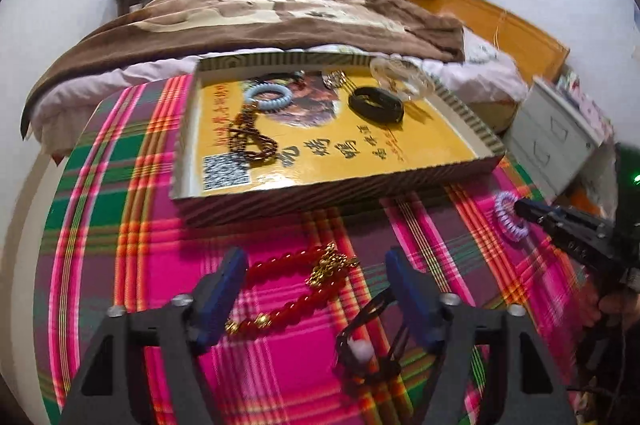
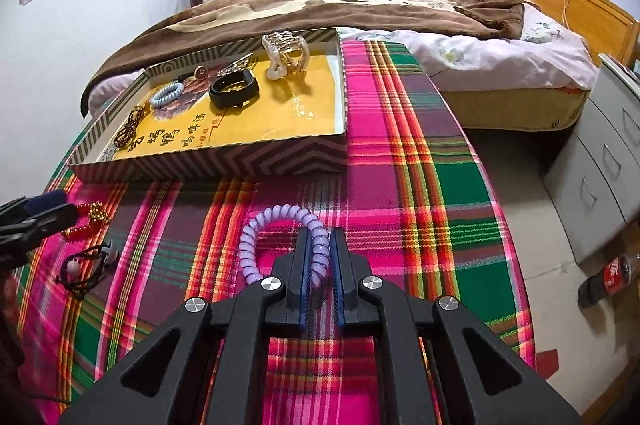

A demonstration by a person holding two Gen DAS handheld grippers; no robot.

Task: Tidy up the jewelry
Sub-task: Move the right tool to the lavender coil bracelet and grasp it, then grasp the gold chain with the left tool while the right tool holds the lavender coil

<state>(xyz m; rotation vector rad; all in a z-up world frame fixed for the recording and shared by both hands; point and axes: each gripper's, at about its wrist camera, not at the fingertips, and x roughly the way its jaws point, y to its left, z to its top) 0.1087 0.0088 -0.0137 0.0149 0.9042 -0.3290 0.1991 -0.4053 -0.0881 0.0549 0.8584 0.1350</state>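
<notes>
A red bead bracelet [image 1: 280, 265] with gold charms lies on the plaid cloth between the blue pads of my left gripper [image 1: 316, 279], which stands open around it without touching. My right gripper [image 2: 320, 245] is shut on a lilac spiral hair tie [image 2: 256, 229], whose loop sticks out to the left just above the cloth. In the left wrist view the same hair tie [image 1: 508, 221] hangs at the right gripper's tips. Behind both stands a shallow box tray [image 2: 208, 165] holding a pale blue spiral tie [image 2: 168, 93], a brown bead bracelet [image 2: 130, 129], a black band [image 2: 234, 87] and a clear hair claw [image 2: 286, 55].
A black cord with a pale bead [image 1: 372, 341] lies on the cloth beside the left gripper's right finger. The table's edge runs down the right. Beyond it are a bed [image 2: 360, 5], grey drawers [image 2: 600, 165] and a cola bottle [image 2: 608, 277] on the floor.
</notes>
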